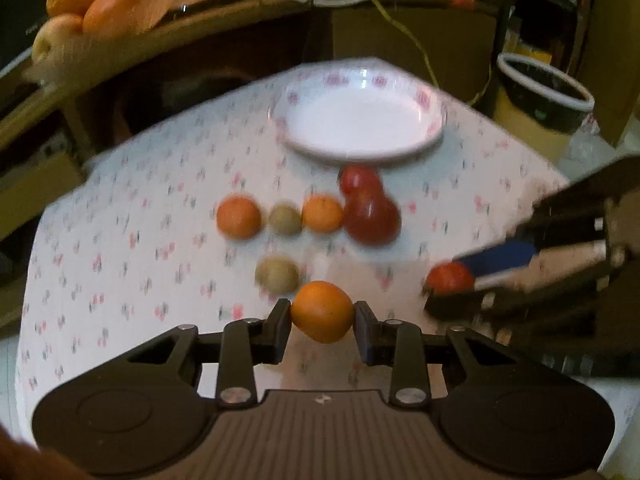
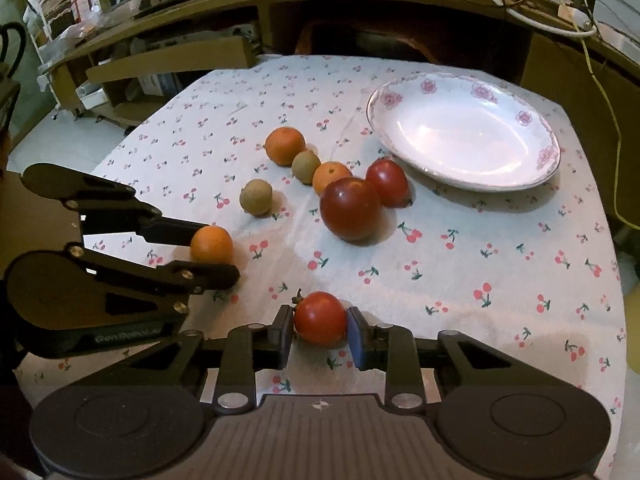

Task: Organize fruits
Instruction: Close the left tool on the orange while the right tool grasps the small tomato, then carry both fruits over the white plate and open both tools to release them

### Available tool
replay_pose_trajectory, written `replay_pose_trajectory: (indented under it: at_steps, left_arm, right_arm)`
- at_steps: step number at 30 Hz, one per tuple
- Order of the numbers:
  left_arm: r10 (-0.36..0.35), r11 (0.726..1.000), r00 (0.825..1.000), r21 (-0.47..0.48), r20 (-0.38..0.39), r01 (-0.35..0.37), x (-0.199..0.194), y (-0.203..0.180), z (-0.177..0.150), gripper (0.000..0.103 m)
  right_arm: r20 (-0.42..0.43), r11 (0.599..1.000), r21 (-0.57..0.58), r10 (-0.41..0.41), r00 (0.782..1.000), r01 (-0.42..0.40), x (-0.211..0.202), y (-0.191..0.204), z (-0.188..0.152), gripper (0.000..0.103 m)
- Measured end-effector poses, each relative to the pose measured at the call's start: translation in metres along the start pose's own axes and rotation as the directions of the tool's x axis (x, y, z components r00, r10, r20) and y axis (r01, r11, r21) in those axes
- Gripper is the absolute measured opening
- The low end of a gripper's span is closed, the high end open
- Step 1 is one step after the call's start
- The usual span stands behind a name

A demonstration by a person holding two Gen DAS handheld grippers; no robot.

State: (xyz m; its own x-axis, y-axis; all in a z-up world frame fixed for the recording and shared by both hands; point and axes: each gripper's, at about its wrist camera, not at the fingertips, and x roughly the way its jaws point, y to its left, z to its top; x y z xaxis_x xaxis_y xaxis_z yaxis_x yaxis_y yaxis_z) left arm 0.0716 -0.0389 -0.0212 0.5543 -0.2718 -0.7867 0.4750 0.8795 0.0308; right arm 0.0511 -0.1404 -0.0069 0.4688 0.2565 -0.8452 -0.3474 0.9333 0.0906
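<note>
Left wrist view: left gripper (image 1: 322,318) pinches an orange (image 1: 322,311) btwn both pads, just above the cloth. Right gripper (image 2: 320,330) clamps a small tomato (image 2: 320,318) likewise. Both prob. headed for empty plate (image 2: 532,178) w/ other fruit left nearby.

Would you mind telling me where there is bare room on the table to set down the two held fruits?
The plate is bare inside. Bare cloth lies right of the big tomato, below the plate. The line of fruit from the far orange to the small tomato is crowded. The left gripper and right gripper each hold fruit.
</note>
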Motion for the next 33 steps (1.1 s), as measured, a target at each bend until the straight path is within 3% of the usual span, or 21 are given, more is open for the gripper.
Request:
replay_pose_trajectory:
  at_steps: [6,20,33]
  left_arm:
    - [0.005,1.000,0.999,0.011,0.044,-0.006,0.007,-0.002,0.033,0.038]
    - [0.021,0.999,0.997,0.040,0.077,-0.024,0.049,-0.008,0.101,0.038]
    - [0.030,0.999,0.998,0.023,0.047,-0.031,0.084,-0.002,0.115,0.037]
  right_arm:
    - [0.042,1.000,0.016,-0.022,0.999,0.021,-0.009,-0.008,0.014,0.029]
    - [0.089,0.983,0.086,-0.172,0.981,0.164,0.003,-0.063,0.059,0.029]
    - [0.062,0.973,0.081,-0.221,0.973,0.216,0.033,-0.086,0.078,0.029]
